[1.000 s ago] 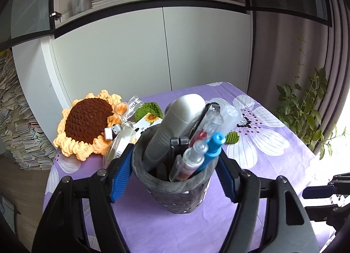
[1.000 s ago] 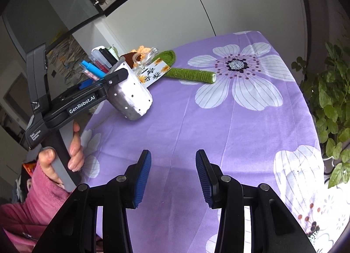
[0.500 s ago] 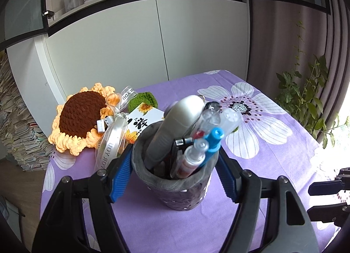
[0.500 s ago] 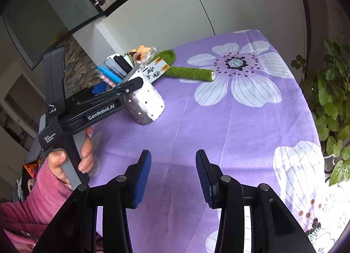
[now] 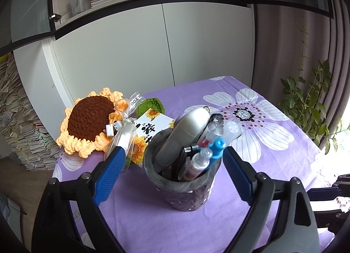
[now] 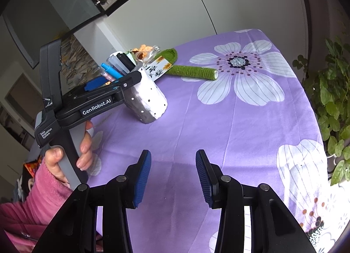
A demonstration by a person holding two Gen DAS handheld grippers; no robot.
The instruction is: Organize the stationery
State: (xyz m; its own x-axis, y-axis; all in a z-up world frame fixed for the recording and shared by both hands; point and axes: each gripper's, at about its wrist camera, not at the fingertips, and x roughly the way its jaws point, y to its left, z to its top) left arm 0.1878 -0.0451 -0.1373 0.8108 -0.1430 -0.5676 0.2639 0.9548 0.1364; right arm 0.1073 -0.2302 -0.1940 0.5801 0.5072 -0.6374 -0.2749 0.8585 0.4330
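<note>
A grey-and-white dotted pen holder stands on the purple flowered tablecloth, filled with several pens and markers. My left gripper straddles its rim. Its jaws are opening, and a gap shows between each blue pad and the holder's wall. From the right wrist view the holder is at the left, with a hand in a pink sleeve holding the left gripper around it. My right gripper hovers open over bare cloth nearer the front, with nothing between its fingers.
A crochet sunflower with ribbon, a printed card and its green stem lie just behind the holder. Potted plant leaves hang past the table's right edge. White cabinets stand behind the table.
The pen holder came down from a lifted, tilted hold onto the tablecloth. The left jaws then spread away from its sides. The right gripper stayed where it was.
</note>
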